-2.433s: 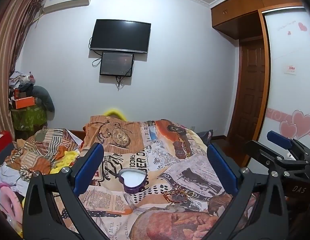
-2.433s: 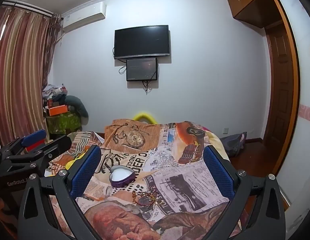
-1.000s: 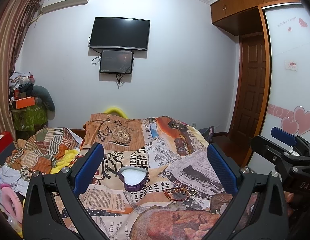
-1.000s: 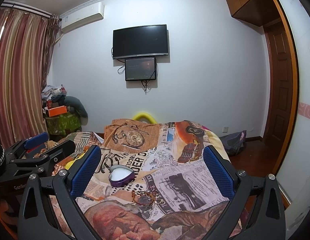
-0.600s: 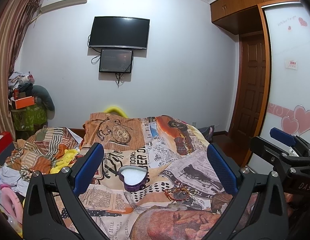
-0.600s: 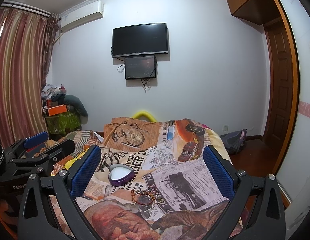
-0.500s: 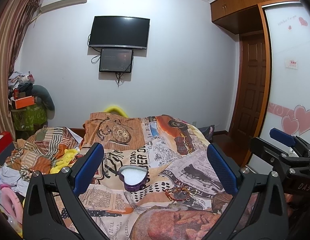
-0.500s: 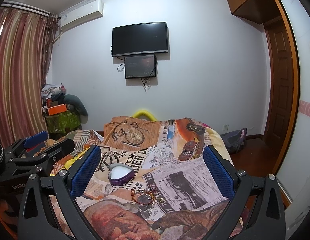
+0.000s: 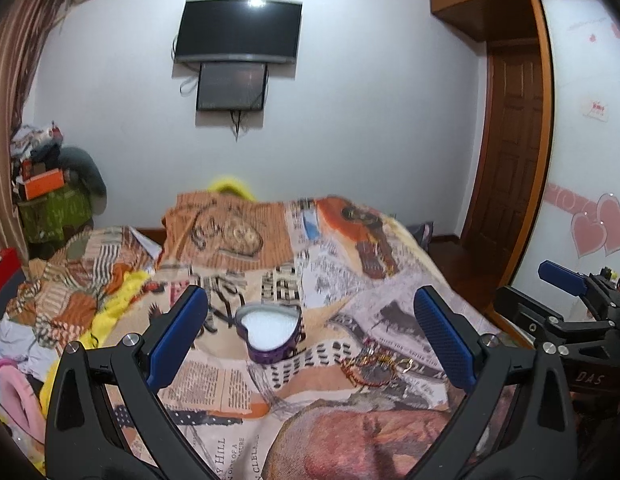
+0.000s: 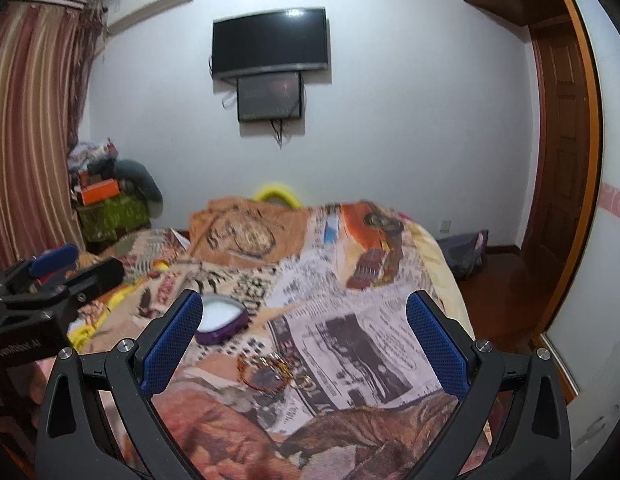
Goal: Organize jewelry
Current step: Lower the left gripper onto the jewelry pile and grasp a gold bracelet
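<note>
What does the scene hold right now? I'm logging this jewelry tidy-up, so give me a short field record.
surface: bed with newspaper-print cover
container: purple heart-shaped box, open, white inside
jewelry: tangled gold and red pile, on the cover beside the box, outside it
left tongs: open, empty
right tongs: open, empty
wall: television

Black gripper, blue-padded jaws
</note>
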{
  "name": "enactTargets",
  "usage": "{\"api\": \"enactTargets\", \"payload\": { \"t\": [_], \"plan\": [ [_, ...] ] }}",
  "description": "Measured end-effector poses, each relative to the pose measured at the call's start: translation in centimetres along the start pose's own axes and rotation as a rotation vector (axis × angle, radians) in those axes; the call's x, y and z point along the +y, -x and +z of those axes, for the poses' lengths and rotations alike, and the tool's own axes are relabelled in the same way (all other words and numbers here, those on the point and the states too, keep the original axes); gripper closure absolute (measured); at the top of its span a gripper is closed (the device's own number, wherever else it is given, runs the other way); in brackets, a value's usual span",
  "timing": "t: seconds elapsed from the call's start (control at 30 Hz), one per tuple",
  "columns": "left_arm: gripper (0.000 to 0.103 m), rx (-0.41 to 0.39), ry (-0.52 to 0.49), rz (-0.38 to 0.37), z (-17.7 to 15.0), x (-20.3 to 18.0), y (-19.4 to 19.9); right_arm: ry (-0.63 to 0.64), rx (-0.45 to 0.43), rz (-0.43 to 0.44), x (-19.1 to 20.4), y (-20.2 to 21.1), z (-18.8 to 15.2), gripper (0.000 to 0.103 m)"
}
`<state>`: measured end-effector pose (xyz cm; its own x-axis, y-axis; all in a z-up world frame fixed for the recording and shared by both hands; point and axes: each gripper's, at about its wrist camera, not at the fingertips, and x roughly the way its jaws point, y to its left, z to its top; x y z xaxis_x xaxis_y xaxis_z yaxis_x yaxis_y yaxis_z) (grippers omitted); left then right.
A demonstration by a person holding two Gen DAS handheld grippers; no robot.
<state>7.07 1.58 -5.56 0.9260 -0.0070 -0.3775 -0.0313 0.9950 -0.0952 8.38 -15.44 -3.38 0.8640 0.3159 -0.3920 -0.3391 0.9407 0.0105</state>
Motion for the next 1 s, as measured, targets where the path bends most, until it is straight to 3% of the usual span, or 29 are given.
{"api": "enactTargets", "payload": {
  "t": [0.2,0.43,0.8,1.0],
  "plan": [
    [0.000,0.150,0.001,0.000,-2.3,0.5,-4.6,0.017,0.131,-0.025,-1.3,-3.7,-2.2,0.002],
    [0.015,0.325,-0.019,-0.025,-5.4,0.3,-9.7,-0.002,0.287,0.008,-3.4,-7.1,-4.6,0.003],
    [0.048,0.453,-0.020,-0.139,-6.8,-0.8,-13.5,0.032,0.441,0.144,-4.1,-10.7,-6.2,0.048],
    [0.069,0.541,0.038,-0.220,-7.3,-1.3,-15.5,0.078,0.481,0.200,-3.0,-11.7,-6.5,0.059]
  ]
}}
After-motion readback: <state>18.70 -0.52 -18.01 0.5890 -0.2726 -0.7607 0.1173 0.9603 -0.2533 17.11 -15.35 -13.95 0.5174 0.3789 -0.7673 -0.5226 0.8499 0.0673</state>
